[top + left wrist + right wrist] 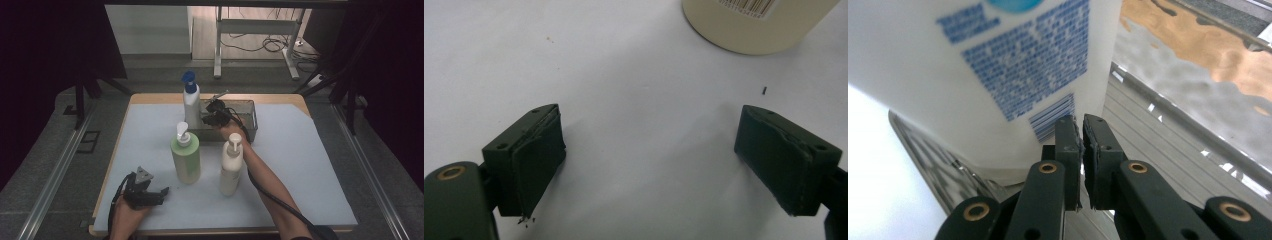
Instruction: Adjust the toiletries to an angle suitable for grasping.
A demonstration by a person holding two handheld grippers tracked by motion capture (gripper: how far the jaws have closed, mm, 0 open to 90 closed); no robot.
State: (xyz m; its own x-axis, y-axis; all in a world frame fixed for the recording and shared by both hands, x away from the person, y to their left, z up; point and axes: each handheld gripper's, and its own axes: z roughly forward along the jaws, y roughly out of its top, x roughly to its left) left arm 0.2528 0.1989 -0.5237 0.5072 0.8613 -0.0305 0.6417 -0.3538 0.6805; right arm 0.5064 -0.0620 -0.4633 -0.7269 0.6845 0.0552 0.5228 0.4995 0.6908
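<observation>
The table [300, 165] lay under a pale sheet, its wooden edge showing at the far side, with dark curtains around and a white desk frame [257, 30] and loose cables on the floor beyond. I take the green pump bottle [186, 159] near the middle of the table as my landmark.

Left of it and nearer to me, my left gripper [162, 192] rested low over the sheet in my left hand [127, 217], well apart from the green bottle. In the left gripper view its jaws stood wide apart with nothing but bare sheet between them, and the base of a cream-coloured bottle [756, 25] stood ahead of them, untouched.

Just behind the green bottle stood the white bottle with the blue pump [191, 102], at the left end of a clear shallow tray [247, 127]. I could not tell from the high view how it sat on the tray floor; in the right gripper view the white bottle [983, 65] leaned across the frame with its blue print close to me.

Right of the green bottle, just beside it, stood the cream pump bottle [231, 167]. Behind that one my right forearm [265, 175] reached to the tray, and my right gripper [212, 111] sat right beside the white bottle. Its jaws [1081, 145] were pressed together with nothing between them, their tips close against the bottle's lower wall; whether they touched it I could not tell.
</observation>
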